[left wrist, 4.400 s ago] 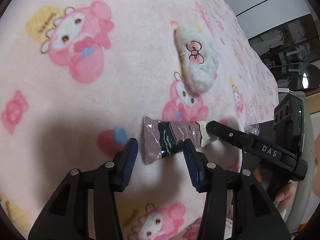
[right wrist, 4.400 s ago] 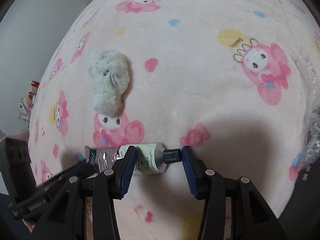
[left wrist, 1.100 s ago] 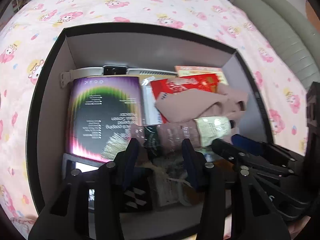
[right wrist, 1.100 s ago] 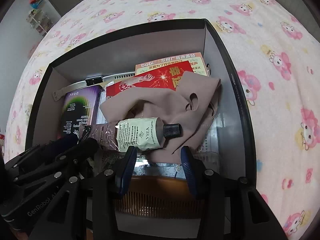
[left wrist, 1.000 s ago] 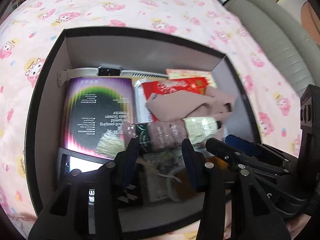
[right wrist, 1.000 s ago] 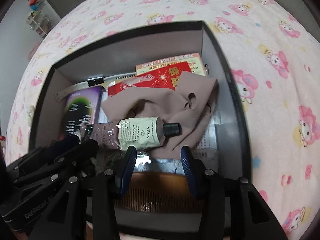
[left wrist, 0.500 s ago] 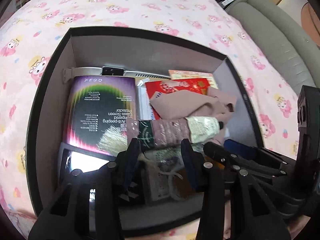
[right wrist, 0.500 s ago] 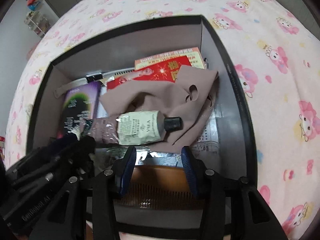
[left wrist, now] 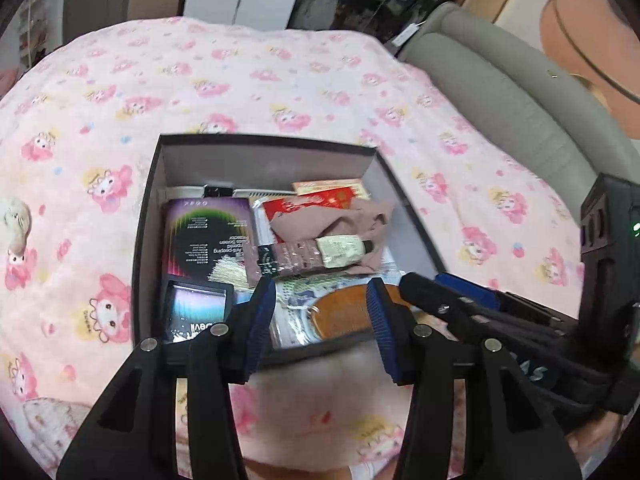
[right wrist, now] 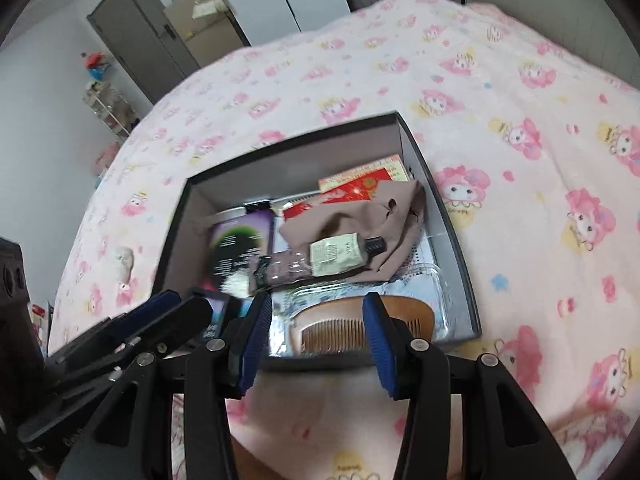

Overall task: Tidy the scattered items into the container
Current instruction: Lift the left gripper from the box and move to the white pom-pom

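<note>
Both grippers, left point(left wrist: 320, 322) and right point(right wrist: 316, 334), hang empty, jaws apart; fluffy hair clip point(left wrist: 16, 226) lies at nine o'clock, nearer left.

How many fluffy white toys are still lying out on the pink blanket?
1. A fluffy white toy lies on the blanket to the left of the black box, well apart from it. More could be hidden outside the pictures.
</note>
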The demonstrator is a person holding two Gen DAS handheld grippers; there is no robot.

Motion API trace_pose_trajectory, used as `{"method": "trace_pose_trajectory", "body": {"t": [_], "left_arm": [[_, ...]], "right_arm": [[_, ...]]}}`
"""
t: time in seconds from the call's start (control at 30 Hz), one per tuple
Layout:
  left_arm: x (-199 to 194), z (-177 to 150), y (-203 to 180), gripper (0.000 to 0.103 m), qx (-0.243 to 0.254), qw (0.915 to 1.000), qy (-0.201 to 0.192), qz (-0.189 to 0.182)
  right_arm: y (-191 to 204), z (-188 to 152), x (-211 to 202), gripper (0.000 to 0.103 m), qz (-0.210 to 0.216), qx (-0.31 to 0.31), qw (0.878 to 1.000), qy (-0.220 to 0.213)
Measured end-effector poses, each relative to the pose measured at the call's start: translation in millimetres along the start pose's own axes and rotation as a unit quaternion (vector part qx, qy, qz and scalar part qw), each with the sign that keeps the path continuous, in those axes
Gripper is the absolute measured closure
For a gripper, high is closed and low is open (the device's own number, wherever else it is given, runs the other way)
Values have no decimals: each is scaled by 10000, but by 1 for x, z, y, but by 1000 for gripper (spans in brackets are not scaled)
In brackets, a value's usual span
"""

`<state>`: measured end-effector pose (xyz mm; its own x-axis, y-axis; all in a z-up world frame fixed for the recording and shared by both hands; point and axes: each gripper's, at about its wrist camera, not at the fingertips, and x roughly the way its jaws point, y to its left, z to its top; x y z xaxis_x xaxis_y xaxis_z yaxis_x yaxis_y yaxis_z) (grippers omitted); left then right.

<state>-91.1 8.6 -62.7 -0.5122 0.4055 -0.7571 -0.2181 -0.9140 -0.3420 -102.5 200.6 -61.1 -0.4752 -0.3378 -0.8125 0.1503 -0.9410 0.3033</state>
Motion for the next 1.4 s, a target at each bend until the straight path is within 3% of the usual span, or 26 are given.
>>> {"method": "trace_pose_trajectory", "body": {"t": [0.13, 0.33, 0.87, 1.17, 1.4], "left_arm": [[-24, -2, 1, 55, 198, 9997, -3, -121], [-63, -14, 16, 55, 361, 9992, -178, 36], [-128, -35, 125, 54, -478, 9966, -532, 416], [-140, -53, 194, 54, -1080, 9901, -611, 661], [-134, -63, 247, 54, -1655, 9826, -633, 566]], "right_arm": [[23, -10, -14, 60, -136, -105, 9996, -233], [64, -26, -27, 60, -89, -525, 9981, -323], [182, -39, 0, 60, 311, -1287, 9911, -169], [254, -50, 36, 60, 277, -1891, 9815, 124], [294, -56, 72, 60, 346, -2220, 9736, 412]]}}
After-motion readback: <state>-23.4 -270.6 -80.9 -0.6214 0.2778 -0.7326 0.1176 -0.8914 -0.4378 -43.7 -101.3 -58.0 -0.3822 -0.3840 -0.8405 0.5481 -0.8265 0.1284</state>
